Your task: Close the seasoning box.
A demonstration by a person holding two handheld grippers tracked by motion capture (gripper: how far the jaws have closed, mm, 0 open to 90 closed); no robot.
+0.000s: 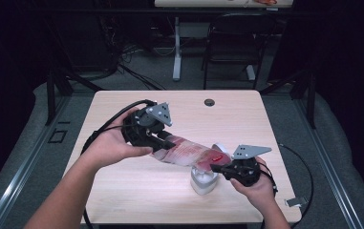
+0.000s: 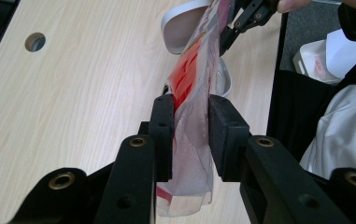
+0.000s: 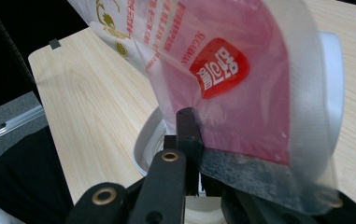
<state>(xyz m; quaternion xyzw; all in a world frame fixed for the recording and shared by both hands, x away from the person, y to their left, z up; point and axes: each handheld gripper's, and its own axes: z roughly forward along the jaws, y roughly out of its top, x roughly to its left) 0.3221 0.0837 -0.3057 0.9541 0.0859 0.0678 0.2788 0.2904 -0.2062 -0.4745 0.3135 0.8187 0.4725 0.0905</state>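
Observation:
A translucent plastic pouch [image 1: 189, 152] with red print hangs stretched between my two grippers, just above the table. My left gripper [image 1: 163, 143] is shut on the pouch's pale end; in the left gripper view the pouch [image 2: 194, 70] runs away between both pads, with my left gripper [image 2: 190, 107] pressing it from either side. My right gripper [image 1: 218, 168] is shut on the red end. In the right gripper view the pouch [image 3: 231, 93] bulges above my right gripper [image 3: 199, 128], and one jaw lies behind the film. A white round container [image 1: 203, 181] stands below that end.
The light wooden table [image 1: 136, 186] has a round cable hole [image 1: 209, 102] near its far edge. A white lid [image 1: 220, 147] lies beside the container, behind the pouch. Beyond the table stand a black chair [image 1: 232, 43] and a desk leg [image 1: 176, 47].

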